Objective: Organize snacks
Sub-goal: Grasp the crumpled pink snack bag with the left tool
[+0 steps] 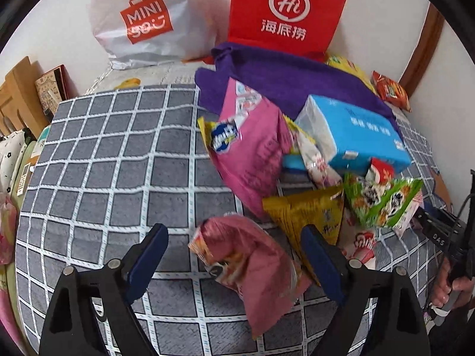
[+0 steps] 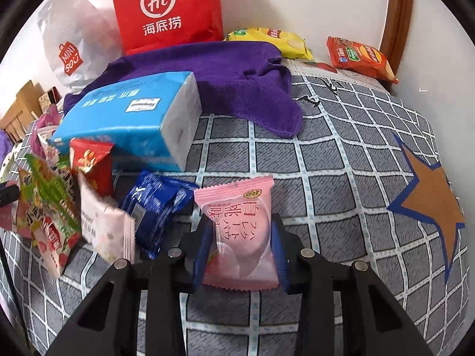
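between the blue pads of the right gripper [image 2: 241,247] sits a pale pink peach-flavour snack packet [image 2: 237,231], both pads pressing its sides, so this gripper is clamped on it; the packet lies on the grey checked bedspread [image 2: 341,178]. just left of it is a dark blue wrapped snack [image 2: 157,204], then a light pink floral packet [image 2: 108,231] and a green seaweed-style bag [image 2: 50,195] with a small red sachet [image 2: 92,163] above. behind them a light blue tissue pack [image 2: 133,118] rests partly on a purple towel [image 2: 225,74]. further back stand a red paper bag [image 2: 169,9] and a white shopping bag [image 2: 74,44]; a yellow chip bag [image 2: 273,40] and an orange-red chip bag [image 2: 360,56] lie near the wall.

in the left wrist view, the left gripper [image 1: 234,249] stands wide apart around a shiny pink snack bag [image 1: 252,267]; the right pad is at the bag's edge, the left pad clear of it. beyond lie a gold packet [image 1: 308,216] and a large pink bag [image 1: 255,148]. a hand [image 1: 454,290] grips the other tool at the right edge.
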`<state>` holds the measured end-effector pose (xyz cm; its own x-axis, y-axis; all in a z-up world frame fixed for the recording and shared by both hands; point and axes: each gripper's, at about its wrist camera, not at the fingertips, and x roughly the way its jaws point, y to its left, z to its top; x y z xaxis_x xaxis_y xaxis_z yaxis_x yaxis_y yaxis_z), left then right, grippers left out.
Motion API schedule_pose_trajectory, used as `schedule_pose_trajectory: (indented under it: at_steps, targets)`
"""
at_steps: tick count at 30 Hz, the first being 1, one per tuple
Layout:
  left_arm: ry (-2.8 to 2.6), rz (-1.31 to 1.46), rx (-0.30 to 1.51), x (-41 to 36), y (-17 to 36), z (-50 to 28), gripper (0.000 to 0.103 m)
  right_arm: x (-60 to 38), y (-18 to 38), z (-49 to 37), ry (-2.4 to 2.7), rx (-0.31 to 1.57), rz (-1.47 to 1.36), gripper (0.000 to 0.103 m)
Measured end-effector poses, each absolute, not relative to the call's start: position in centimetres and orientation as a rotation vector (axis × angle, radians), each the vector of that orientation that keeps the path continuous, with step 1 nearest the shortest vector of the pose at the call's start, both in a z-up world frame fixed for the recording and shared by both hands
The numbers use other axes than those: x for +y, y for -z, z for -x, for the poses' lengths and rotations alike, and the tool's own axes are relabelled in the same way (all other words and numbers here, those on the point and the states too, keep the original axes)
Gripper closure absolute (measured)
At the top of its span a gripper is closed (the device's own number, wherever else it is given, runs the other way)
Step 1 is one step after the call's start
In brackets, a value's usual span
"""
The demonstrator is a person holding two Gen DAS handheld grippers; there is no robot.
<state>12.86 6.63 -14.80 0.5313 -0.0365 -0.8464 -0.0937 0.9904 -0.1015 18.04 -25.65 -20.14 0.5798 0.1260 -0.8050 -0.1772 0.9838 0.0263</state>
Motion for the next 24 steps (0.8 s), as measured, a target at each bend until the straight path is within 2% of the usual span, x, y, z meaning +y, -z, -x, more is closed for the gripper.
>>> schedule_pose_trajectory:
  at_steps: [2,4,7,15,24]
  targets:
    - [-0.037,0.145,1.024,6.5,15.3,-12.9,0.027,-25.8,20.2,-17.5,-0.177,0.934,0.061,0.065]
    - [-0.027,0.164,1.033,6.7,15.6,-13.0,0.042,-25.8,20.1,-17.0,-0.175,0.932,0.064,0.066]
    - [-0.026,0.163,1.015,6.6,15.4,-12.6,0.047,-26.2,20.0,-16.4,-0.167,0.935,0.052,0.066]
    - [-0.007,0.184,0.977,7.0,13.6,-11.6,0.049,-26.4,19.0,-15.4,-0.153,0.926,0.028,0.066]
    - [0.024,0.186,0.923,6.4,10.2,-10.7,0.049,-26.0,15.4,-13.8,-0.172,0.89,-0.009,0.066]
